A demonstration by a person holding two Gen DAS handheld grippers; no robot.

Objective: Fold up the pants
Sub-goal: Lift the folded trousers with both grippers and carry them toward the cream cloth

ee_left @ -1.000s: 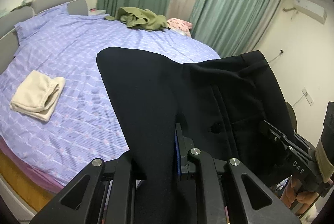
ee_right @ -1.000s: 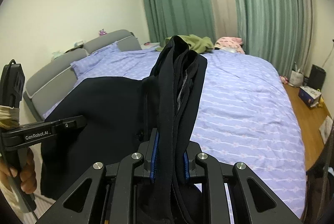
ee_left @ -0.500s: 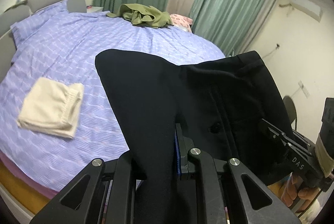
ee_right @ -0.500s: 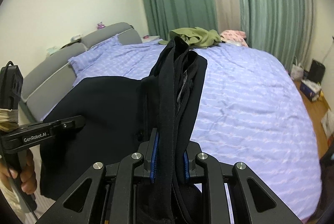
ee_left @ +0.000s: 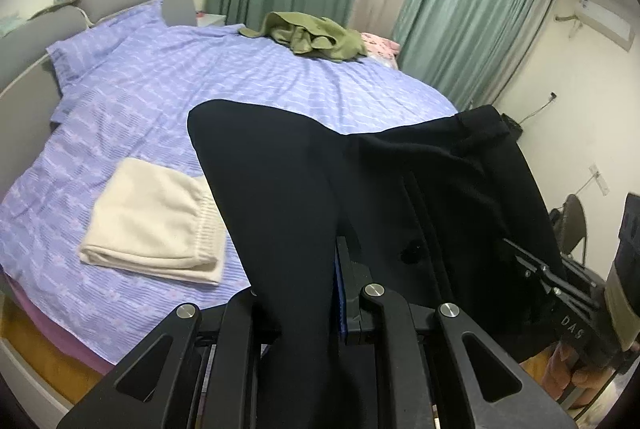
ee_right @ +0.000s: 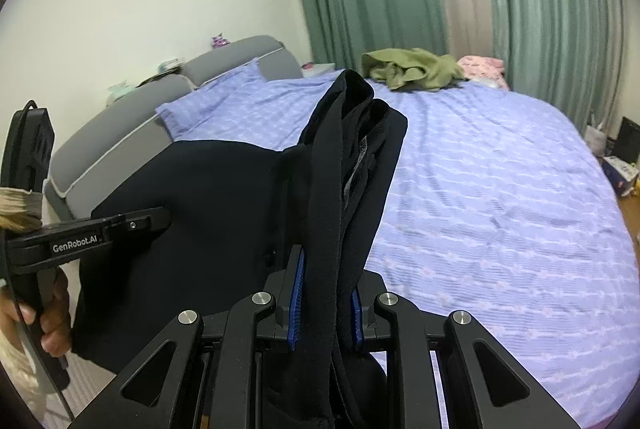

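Folded cream knit garment [ee_left: 154, 225] on lilac striped bed [ee_left: 248, 69], near edge; crumpled olive cloth [ee_left: 316, 35], pink bundle [ee_left: 378, 43] at far side.

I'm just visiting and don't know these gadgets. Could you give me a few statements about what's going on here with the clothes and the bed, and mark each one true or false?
1. Both tools grip the black pants. True: the left tool and the right tool are each shut on the fabric.
2. The black pants lie flat on the bed. False: they hang held up between the two tools.
3. A cream folded garment lies on the bed. True.
4. The green clothes are neatly folded. False: they sit in a crumpled heap at the far side of the bed.
5. The bedsheet is plain white. False: it is purple with a pale pattern.
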